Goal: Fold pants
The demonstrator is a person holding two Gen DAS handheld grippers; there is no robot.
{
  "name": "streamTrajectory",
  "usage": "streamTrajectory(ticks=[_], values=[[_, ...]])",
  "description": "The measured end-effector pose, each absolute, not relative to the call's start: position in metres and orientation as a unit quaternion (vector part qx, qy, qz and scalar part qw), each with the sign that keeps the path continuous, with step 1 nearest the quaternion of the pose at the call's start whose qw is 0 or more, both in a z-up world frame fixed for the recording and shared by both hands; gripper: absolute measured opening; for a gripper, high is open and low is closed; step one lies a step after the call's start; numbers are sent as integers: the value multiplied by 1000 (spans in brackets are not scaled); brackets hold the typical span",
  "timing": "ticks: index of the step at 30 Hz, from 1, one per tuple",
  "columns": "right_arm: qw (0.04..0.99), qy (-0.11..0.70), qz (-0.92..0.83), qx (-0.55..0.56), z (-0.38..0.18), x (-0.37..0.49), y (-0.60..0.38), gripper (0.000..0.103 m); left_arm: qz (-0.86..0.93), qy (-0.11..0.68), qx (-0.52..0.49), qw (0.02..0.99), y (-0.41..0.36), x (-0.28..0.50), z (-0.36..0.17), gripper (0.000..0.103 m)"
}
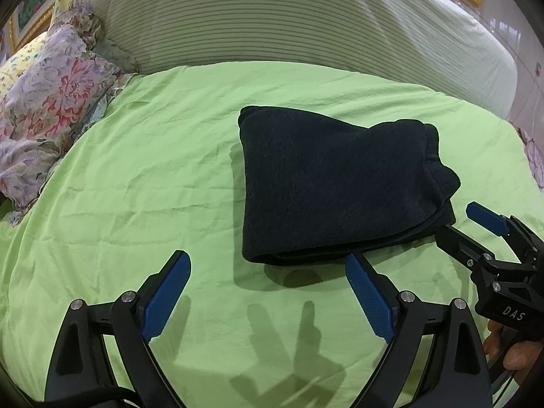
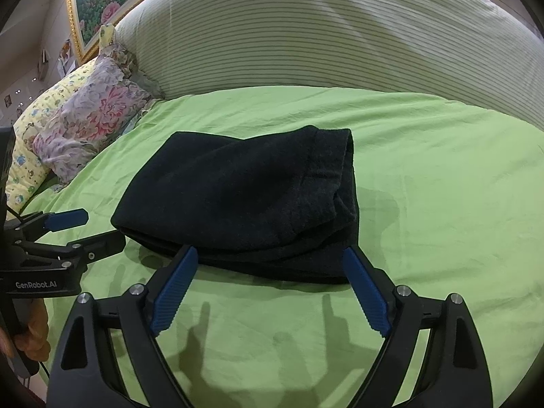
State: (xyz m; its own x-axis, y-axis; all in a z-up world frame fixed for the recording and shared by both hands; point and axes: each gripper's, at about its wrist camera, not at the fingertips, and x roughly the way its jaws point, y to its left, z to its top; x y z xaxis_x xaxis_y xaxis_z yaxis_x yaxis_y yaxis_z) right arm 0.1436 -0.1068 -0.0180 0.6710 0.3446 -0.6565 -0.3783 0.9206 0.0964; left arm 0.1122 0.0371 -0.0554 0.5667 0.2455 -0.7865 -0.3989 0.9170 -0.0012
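Dark navy pants (image 1: 336, 183) lie folded in a compact stack on the green bed sheet (image 1: 153, 176); they also show in the right wrist view (image 2: 244, 197). My left gripper (image 1: 268, 261) is open and empty, a little in front of the stack's near left corner. My right gripper (image 2: 270, 255) is open and empty, its fingertips just at the stack's near edge. The right gripper also shows at the right of the left wrist view (image 1: 457, 219), and the left gripper at the left of the right wrist view (image 2: 102, 227).
A striped cushion-like headboard (image 1: 289, 20) runs along the back. Floral pillows (image 1: 51, 102) lie at the back left. A gold-framed picture (image 2: 98, 0) hangs on the wall. Wrinkled green sheet (image 2: 442, 204) surrounds the pants.
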Motion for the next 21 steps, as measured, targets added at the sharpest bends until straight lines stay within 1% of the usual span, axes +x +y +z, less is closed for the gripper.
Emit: streamTrajectory(ticks=[21], values=[[911,351,211,-38,-23,139,-98,88,190,424,-82,882,37,112,-55,95]])
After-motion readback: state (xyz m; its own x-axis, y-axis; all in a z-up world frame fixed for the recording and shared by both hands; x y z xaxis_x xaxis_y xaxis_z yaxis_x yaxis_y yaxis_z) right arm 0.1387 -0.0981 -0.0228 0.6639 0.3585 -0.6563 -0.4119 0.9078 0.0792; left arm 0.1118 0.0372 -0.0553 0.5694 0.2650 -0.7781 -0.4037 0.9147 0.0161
